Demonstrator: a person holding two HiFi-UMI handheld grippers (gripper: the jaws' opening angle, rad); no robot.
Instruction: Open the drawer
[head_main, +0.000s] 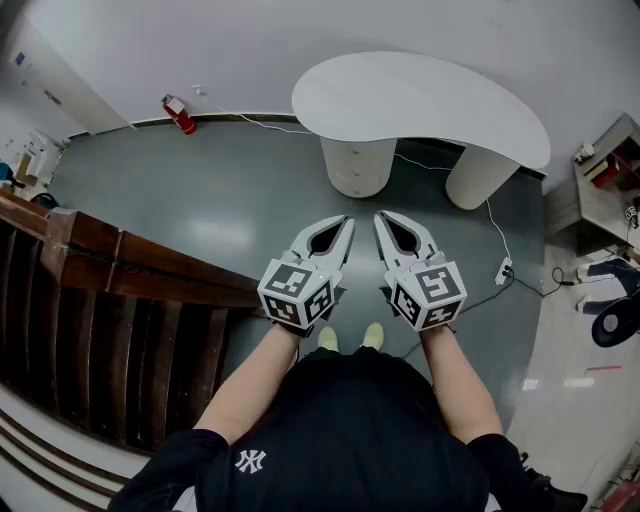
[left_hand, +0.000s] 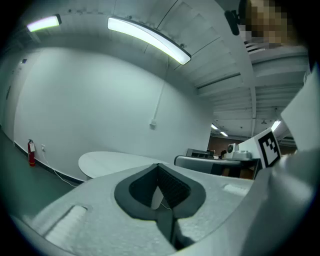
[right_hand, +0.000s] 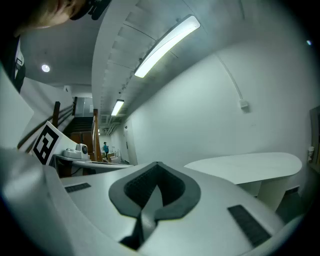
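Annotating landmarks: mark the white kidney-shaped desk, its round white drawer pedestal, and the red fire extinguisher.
white kidney-shaped desk (head_main: 420, 100), head view, middle of its top.
round white drawer pedestal (head_main: 357, 165), head view, curved front.
red fire extinguisher (head_main: 181, 117), head view, cylinder body.

The bench (head_main: 430, 105) is showing white, the floor (head_main: 200, 200) grey-green. The extinguisher (head_main: 180, 114) is glowing red, the railing (head_main: 120, 260) brown.
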